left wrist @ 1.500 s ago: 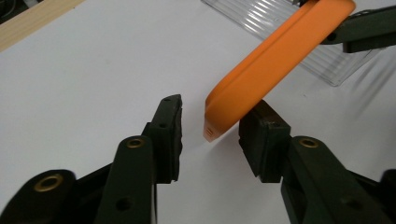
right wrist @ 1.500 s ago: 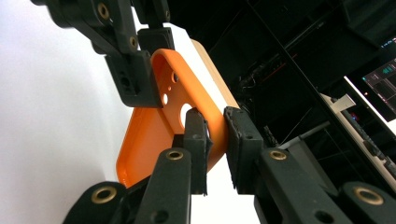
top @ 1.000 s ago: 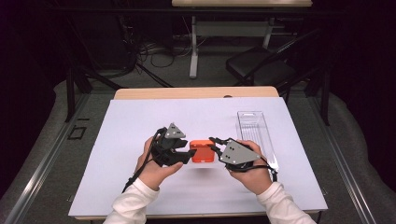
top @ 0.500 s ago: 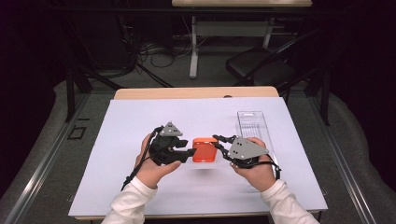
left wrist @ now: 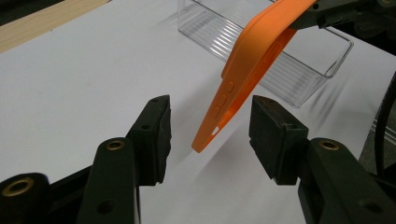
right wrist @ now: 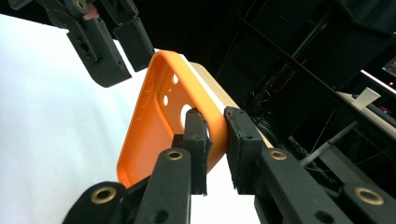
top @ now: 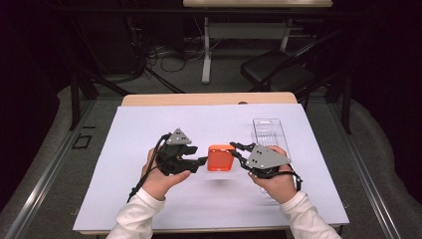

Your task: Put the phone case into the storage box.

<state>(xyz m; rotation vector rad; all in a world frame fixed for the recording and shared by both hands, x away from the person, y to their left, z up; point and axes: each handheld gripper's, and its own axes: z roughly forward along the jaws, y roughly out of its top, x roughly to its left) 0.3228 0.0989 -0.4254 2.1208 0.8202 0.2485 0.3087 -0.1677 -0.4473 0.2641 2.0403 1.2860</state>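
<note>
Orange phone case (right wrist: 161, 121) pinched at one edge between right gripper (right wrist: 215, 140) fingers, lifted off table (top: 149, 124). Far corner hanging between left gripper (left wrist: 210, 135) fingers, spread wide, not touching. Risk: thin edge grip slipping, case twisting loose.

- An orange phone case (top: 221, 158), soft-looking, with round camera cut-outs and moulded side buttons.
- It is held off the white surface (top: 149, 129), tilted, one edge clamped by the right hand-held gripper (right wrist: 215, 135).
- Its free end hangs between the left hand-held gripper's (left wrist: 210, 128) parted jaws, untouched.
</note>
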